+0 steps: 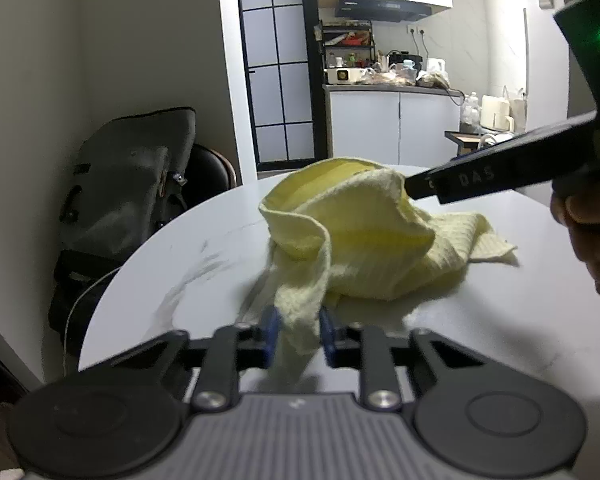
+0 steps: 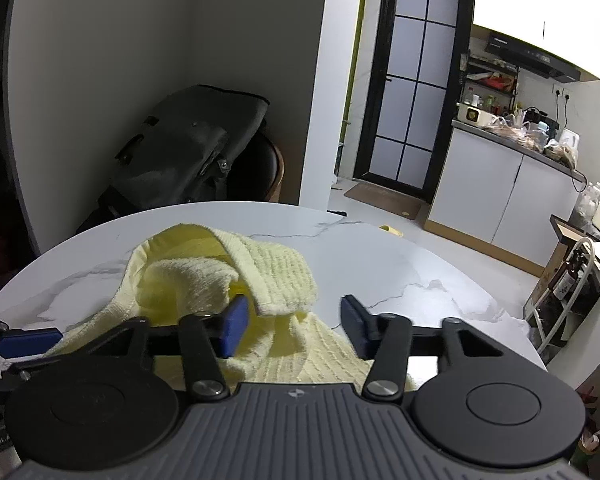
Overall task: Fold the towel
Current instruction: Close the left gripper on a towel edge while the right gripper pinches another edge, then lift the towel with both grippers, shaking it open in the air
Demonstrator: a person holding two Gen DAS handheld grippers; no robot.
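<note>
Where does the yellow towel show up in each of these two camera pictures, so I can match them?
Left wrist view: the yellow towel is heaped at centre on the white table, a strip of it running between the left gripper pads.
Right wrist view: the yellow towel lies lower left of centre.
Shared landmark: the black-framed glass door.

The right gripper (image 1: 416, 188) bears the white letters "DAS" on its side.
</note>
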